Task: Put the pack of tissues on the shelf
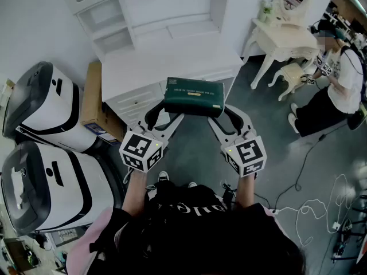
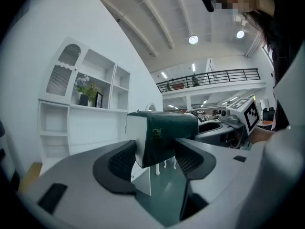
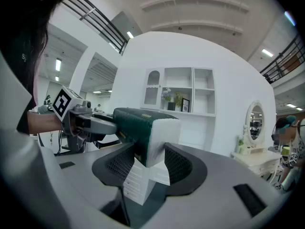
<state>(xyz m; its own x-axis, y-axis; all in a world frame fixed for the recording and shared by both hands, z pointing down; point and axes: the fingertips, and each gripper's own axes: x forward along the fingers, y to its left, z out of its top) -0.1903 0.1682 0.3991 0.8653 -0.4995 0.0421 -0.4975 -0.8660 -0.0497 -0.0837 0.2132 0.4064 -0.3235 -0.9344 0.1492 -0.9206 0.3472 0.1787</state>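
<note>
The pack of tissues (image 1: 194, 96) is a dark green block with white ends, held in the air in front of the white shelf unit (image 1: 166, 16). My left gripper (image 1: 163, 113) is shut on its left end and my right gripper (image 1: 229, 114) on its right end. In the left gripper view the pack (image 2: 162, 135) sits between the black pads of my left gripper (image 2: 155, 159), with the shelf unit (image 2: 95, 104) behind. The right gripper view shows the pack (image 3: 143, 128) wedged in my right gripper (image 3: 147, 166), with the shelf unit (image 3: 183, 97) beyond.
A white cabinet top (image 1: 172, 62) with drawers stands just past the pack. Two large white machines (image 1: 40, 107) and a cardboard box (image 1: 92, 96) fill the left. A dressing table (image 1: 284, 36), a stool (image 1: 289, 73) and a crouching person (image 1: 338, 90) are at right. Cables (image 1: 309, 211) lie on the floor.
</note>
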